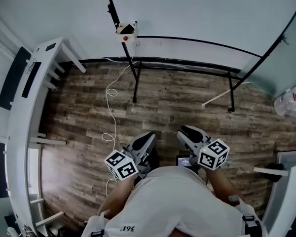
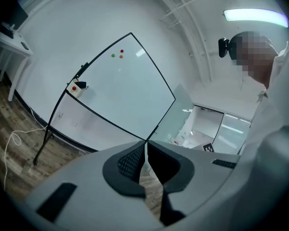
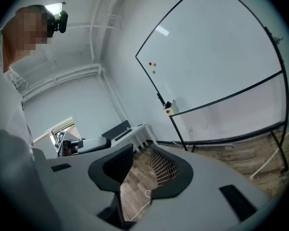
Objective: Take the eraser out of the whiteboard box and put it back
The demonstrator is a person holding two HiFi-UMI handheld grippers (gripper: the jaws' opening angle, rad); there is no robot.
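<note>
The whiteboard box is a small white case with a red dot, fixed to the left post of the whiteboard straight ahead. A dark piece shows at its top; I cannot tell whether it is the eraser. The left gripper view has the box far off at the left, and the right gripper view shows it far off too. Both grippers are held close to the person's body, well short of the board. My left gripper is shut with nothing in it. My right gripper is open and empty.
A white desk with a dark keyboard runs along the left. A white cable snakes over the wooden floor near the board's left leg. A pale rod leans by the right leg, and a plastic bag lies at the far right.
</note>
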